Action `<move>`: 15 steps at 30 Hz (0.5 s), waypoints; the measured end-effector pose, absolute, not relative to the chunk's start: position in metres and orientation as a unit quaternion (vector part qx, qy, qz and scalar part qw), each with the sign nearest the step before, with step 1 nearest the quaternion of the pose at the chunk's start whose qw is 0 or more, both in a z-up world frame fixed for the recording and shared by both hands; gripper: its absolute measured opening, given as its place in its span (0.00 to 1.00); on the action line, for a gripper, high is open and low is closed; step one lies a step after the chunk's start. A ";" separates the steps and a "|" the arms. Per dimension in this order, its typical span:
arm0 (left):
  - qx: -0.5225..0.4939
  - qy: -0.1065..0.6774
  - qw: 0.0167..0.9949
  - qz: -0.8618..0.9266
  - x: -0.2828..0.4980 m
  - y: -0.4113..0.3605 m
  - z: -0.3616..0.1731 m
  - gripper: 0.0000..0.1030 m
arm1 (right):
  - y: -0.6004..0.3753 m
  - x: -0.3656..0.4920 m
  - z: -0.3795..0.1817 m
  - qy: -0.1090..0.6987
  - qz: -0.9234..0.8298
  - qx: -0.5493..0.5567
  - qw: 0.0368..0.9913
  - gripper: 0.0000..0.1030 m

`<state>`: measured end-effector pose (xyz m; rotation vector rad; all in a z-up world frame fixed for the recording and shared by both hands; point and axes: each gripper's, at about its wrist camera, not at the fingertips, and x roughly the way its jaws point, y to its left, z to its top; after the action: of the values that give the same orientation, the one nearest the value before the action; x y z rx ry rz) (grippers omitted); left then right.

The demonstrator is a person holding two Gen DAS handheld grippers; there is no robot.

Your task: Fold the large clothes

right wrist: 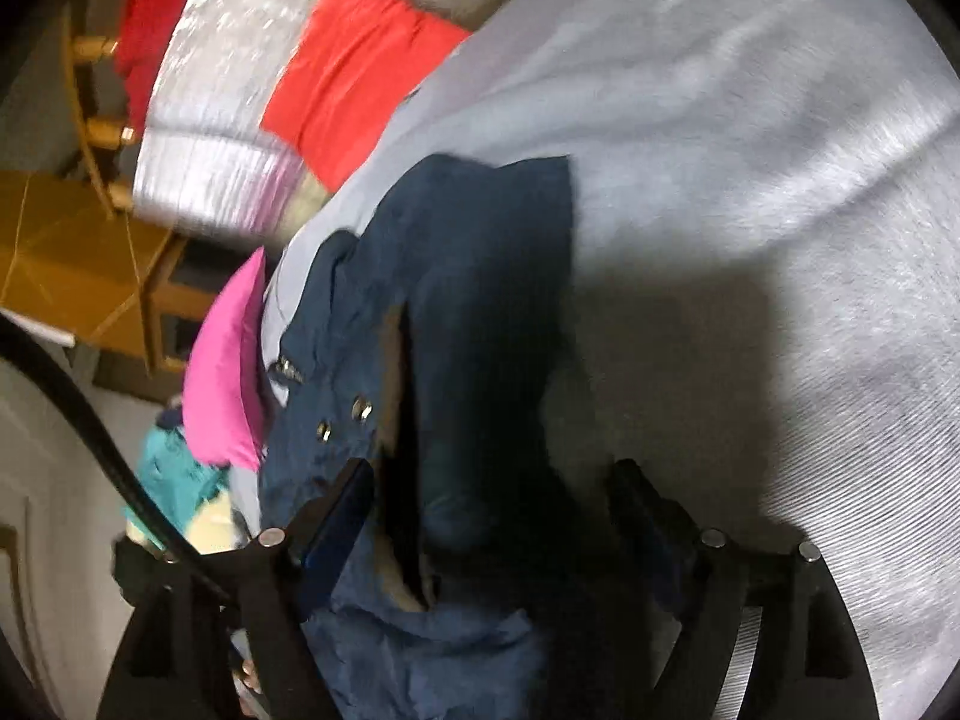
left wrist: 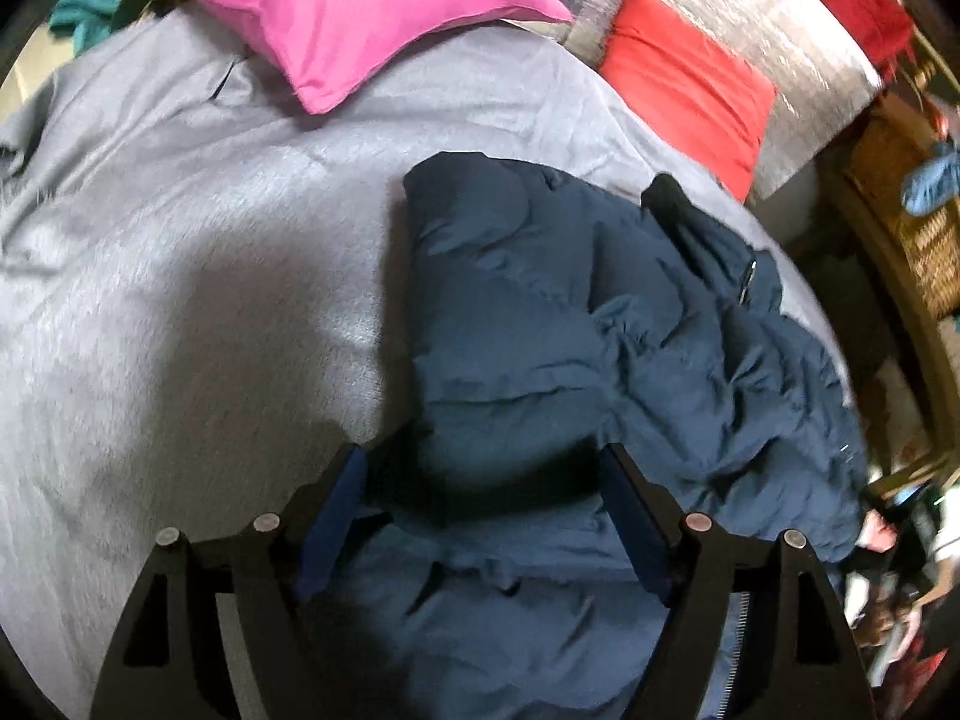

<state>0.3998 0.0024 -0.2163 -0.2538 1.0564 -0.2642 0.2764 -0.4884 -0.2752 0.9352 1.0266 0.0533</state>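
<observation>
Left gripper (left wrist: 483,480) spread wide above the dark navy padded jacket (left wrist: 576,324), pads clear of the fabric. Right gripper (right wrist: 492,498) likewise parted over the same jacket (right wrist: 456,312) near its snap buttons, gripping nothing, though contact on the shadowed side cannot be told. Jacket bunched and partly folded on a bed with a grey brushed blanket (left wrist: 180,252). Beyond, a pink cushion (left wrist: 336,12), an orange-red cushion (left wrist: 684,84) and, at the edge, a wicker basket (left wrist: 906,228).

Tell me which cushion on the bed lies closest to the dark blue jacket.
The red cushion: its lower corner nearly meets the jacket, while the pink cushion lies farther off.
</observation>
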 end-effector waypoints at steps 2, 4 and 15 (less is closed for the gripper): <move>-0.104 0.498 0.852 -0.122 0.400 -0.004 -0.215 0.72 | -0.473 0.279 -0.270 0.476 0.038 0.423 0.770 0.50; -0.103 0.489 0.857 -0.126 0.397 -0.004 -0.209 0.63 | -0.458 0.281 -0.254 0.475 0.017 0.371 0.798 0.41; -0.069 0.499 0.855 -0.120 0.397 -0.015 -0.213 0.58 | -0.461 0.277 -0.270 0.505 -0.024 0.338 0.794 0.37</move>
<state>0.3972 -0.0146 -0.2130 -0.1458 1.0497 -0.2518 0.2771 -0.4606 -0.2699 0.7257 1.0863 -0.0517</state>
